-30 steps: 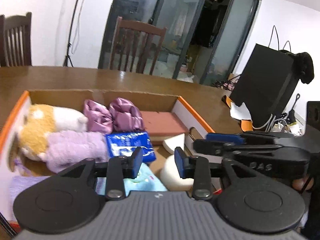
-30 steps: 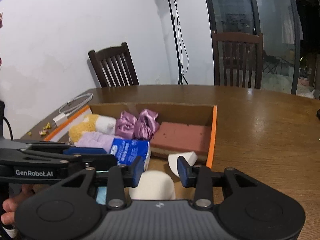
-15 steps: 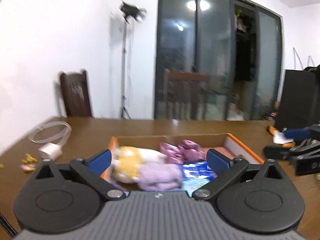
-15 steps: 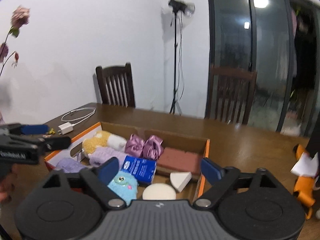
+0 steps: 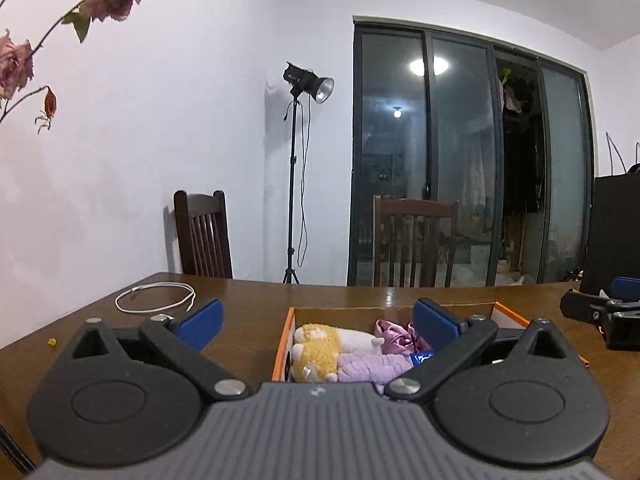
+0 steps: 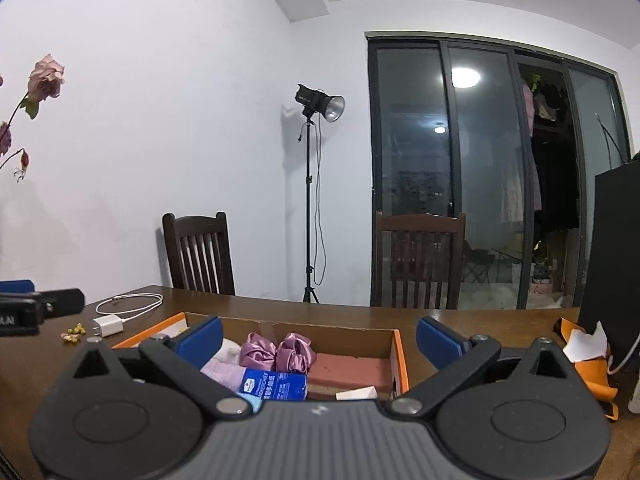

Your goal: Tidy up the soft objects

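Note:
An orange-edged cardboard box (image 5: 285,330) sits on the brown table and holds the soft objects. In the left wrist view I see a yellow and white plush (image 5: 320,346), a lilac plush (image 5: 372,366) and pink satin scrunchies (image 5: 390,330). In the right wrist view the box (image 6: 401,354) also holds scrunchies (image 6: 280,354), a blue tissue pack (image 6: 274,386), a pink sponge (image 6: 348,368) and a white wedge (image 6: 356,395). My left gripper (image 5: 318,322) is open and empty, held back above the box's near side. My right gripper (image 6: 318,338) is open and empty, likewise raised.
A white cable (image 5: 156,300) and charger (image 6: 107,326) lie on the table at left, with small yellow bits (image 6: 74,331). Two dark wooden chairs (image 6: 198,256) stand behind the table. An orange item and white paper (image 6: 584,344) lie at right beside a black box (image 6: 612,256).
Both grippers opened wide and pulled up and back from inside the box, now tilted up toward the room. The objects in the box stay put.

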`<state>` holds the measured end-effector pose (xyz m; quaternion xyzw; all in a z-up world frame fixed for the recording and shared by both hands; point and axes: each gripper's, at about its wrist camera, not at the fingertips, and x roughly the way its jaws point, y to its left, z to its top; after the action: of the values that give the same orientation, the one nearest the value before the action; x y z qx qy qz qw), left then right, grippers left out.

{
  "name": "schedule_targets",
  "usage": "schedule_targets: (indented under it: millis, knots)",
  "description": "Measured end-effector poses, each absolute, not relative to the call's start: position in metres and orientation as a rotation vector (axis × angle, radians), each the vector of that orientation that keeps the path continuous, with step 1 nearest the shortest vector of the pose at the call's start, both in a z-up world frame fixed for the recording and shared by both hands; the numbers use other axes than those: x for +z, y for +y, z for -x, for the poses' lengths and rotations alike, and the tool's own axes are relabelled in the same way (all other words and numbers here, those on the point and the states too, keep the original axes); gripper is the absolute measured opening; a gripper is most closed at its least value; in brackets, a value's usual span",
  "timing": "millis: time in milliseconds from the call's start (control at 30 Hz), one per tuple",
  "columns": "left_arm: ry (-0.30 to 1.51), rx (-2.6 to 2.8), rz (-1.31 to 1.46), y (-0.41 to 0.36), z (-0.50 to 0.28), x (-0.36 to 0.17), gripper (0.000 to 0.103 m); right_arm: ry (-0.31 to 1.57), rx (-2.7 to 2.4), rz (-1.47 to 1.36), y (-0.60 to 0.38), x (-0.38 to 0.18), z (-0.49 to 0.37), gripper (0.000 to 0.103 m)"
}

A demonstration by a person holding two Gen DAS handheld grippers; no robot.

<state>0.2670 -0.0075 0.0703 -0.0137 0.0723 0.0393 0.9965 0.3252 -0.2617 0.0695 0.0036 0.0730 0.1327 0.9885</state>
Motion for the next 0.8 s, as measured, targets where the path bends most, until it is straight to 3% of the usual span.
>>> schedule_targets:
  millis: [400, 800]
  knots:
    - [0.114, 0.024, 0.003, -0.022, -0.203, 0.074, 0.103, 0.126, 0.264, -0.013, -0.266, 0.069, -0.256, 0.103]
    - [0.13, -0.015, 0.009, -0.029, -0.069, 0.062, 0.103, 0.206, 0.291, 0.004, -0.268, 0.051, -0.127, 0.103]
